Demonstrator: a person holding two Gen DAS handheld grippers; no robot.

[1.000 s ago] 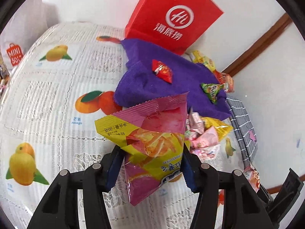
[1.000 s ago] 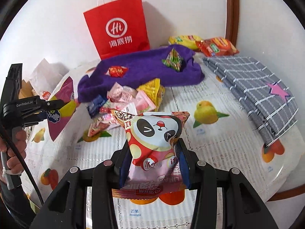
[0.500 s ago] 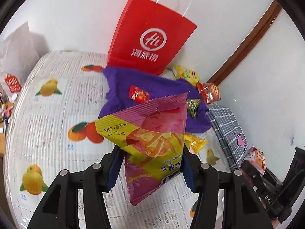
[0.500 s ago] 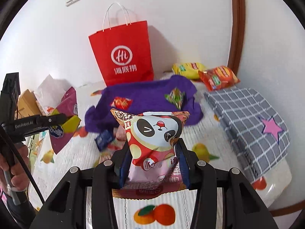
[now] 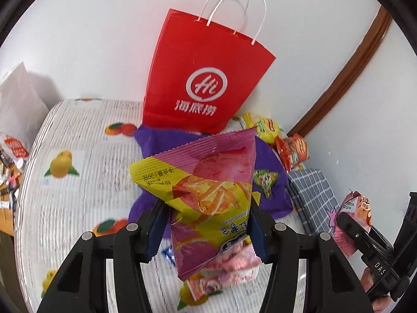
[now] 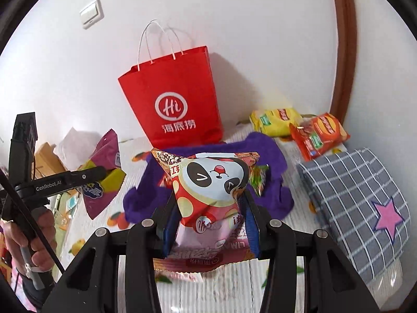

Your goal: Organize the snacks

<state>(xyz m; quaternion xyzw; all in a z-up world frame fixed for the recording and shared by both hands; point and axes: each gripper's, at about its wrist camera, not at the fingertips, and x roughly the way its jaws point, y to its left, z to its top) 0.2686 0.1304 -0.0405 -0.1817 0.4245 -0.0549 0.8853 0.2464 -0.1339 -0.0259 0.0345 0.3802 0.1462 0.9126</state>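
My left gripper [image 5: 207,224] is shut on a pink and yellow potato-stick packet [image 5: 208,190], held above the table; it also shows in the right wrist view [image 6: 103,172]. My right gripper [image 6: 208,216] is shut on a red panda-face snack packet [image 6: 211,182], held up; the same packet shows at the right of the left wrist view [image 5: 354,219]. A red paper bag [image 6: 174,107] with white handles stands against the wall, also in the left wrist view [image 5: 203,83]. A purple towel [image 6: 271,156] lies before it with a green candy packet [image 5: 264,180] on it.
A yellow chip bag [image 6: 276,120] and an orange chip bag [image 6: 318,135] lie by the wall at the back right. A grey checked cloth [image 6: 357,200] with a pink star lies at the right. Small pink sweets [image 5: 229,268] lie below the left gripper. The tablecloth [image 5: 65,182] has fruit prints.
Both grippers have risen and drawn back with their packets, so the red bag shows in full in both views. The grips on both packets have not changed.
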